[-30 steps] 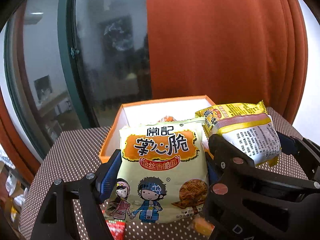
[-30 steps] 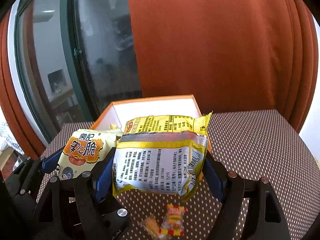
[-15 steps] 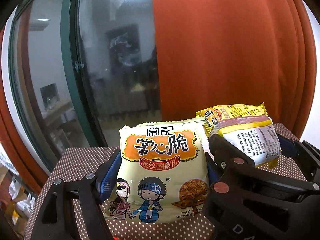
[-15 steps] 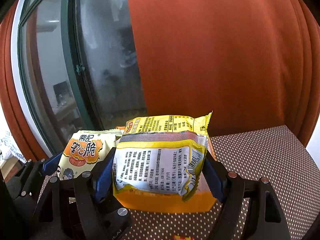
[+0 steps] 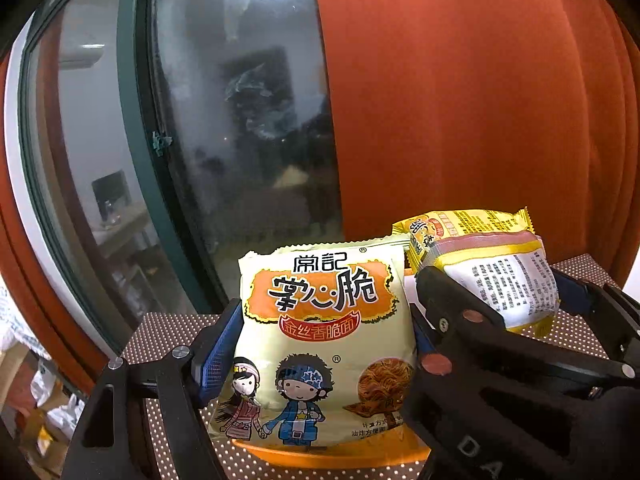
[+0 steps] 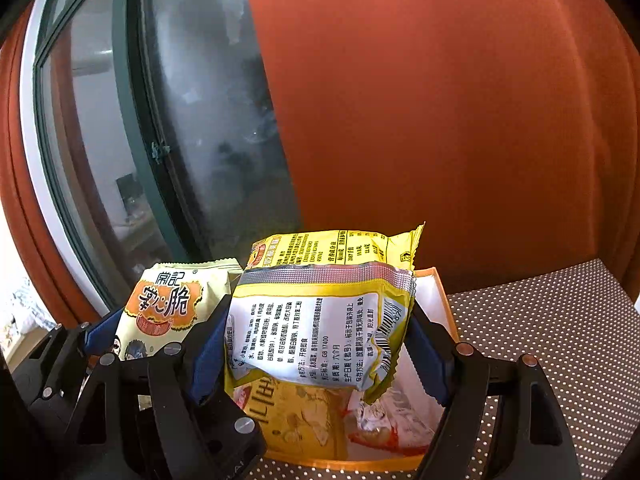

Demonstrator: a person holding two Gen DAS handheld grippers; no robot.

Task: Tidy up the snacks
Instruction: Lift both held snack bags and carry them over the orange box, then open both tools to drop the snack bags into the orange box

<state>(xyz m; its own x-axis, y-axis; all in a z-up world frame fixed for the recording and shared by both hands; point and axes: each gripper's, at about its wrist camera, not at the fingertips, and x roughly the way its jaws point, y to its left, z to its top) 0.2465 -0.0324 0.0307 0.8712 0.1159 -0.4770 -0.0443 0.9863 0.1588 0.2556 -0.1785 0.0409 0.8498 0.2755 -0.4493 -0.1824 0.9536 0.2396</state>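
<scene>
My left gripper point(image 5: 324, 344) is shut on a pale yellow noodle-snack packet point(image 5: 324, 320) with cartoon children on it. My right gripper point(image 6: 320, 340) is shut on a bright yellow packet point(image 6: 316, 332) shown back side out, with a barcode. Both packets hang over an orange box point(image 6: 448, 312) with a white inside; in the right wrist view several snack packs point(image 6: 304, 412) lie in it. In the left wrist view only the box's front rim point(image 5: 320, 456) shows below the packet, and the right gripper with its yellow packet point(image 5: 492, 276) is close on the right.
The box stands on a brown table with white dots point(image 6: 560, 340). Behind it hangs an orange curtain point(image 6: 440, 120), with a dark glass door with a green frame point(image 5: 200, 140) to its left. Bags and clutter point(image 5: 40, 408) lie on the floor at far left.
Both grippers, still holding their packets, have moved forward over the box. The loose sweets on the table have dropped out of view and the box's inside now shows under the right packet.
</scene>
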